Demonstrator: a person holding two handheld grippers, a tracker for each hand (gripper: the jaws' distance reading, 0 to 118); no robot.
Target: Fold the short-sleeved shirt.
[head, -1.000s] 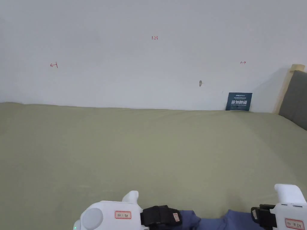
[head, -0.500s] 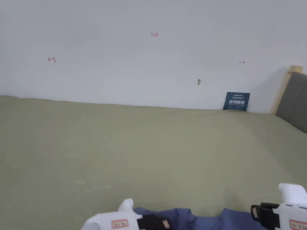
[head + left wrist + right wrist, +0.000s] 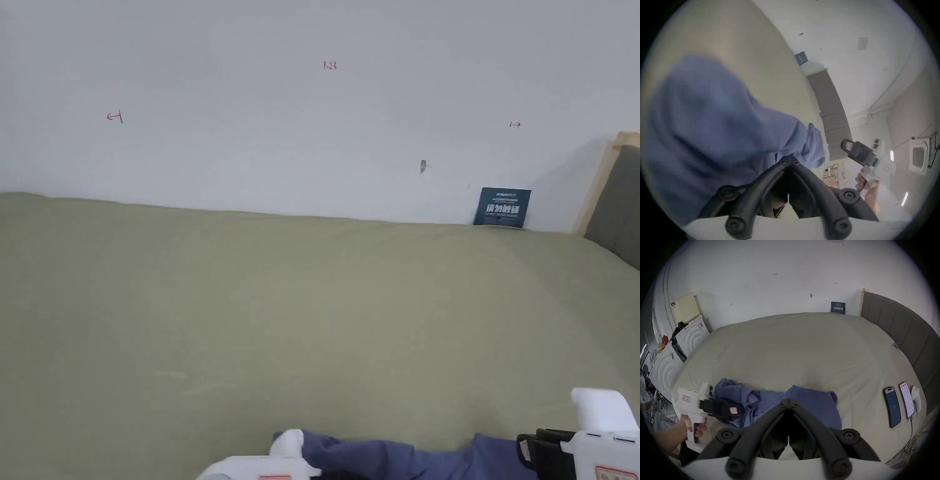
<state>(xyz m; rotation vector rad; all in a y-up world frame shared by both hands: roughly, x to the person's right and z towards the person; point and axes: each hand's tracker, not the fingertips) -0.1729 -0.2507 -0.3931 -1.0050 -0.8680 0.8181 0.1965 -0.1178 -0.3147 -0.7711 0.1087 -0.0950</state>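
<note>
A blue short-sleeved shirt [image 3: 400,459] lies bunched on the olive bed sheet [image 3: 312,300] at the near edge. In the left gripper view the shirt [image 3: 713,121] hangs close and blurred, and my left gripper [image 3: 790,160] is shut on its cloth. My right gripper [image 3: 789,400] is shut on the top edge of the shirt [image 3: 815,404], which rises to a small peak there. The left gripper [image 3: 739,410], held by a hand, sits over the shirt's crumpled left part. The right gripper [image 3: 522,447] touches the cloth's right end.
Two phones [image 3: 892,407] [image 3: 907,400] and a small white object [image 3: 916,397] lie on the sheet to the right. A grey headboard [image 3: 615,206] bounds the right side, with a blue sign [image 3: 502,207] against the wall. White cabinets [image 3: 688,337] stand left of the bed.
My left gripper has dropped toward the bottom edge of the head view, and more blue cloth shows beside it. The right gripper has hardly moved. The camera tilted slightly.
</note>
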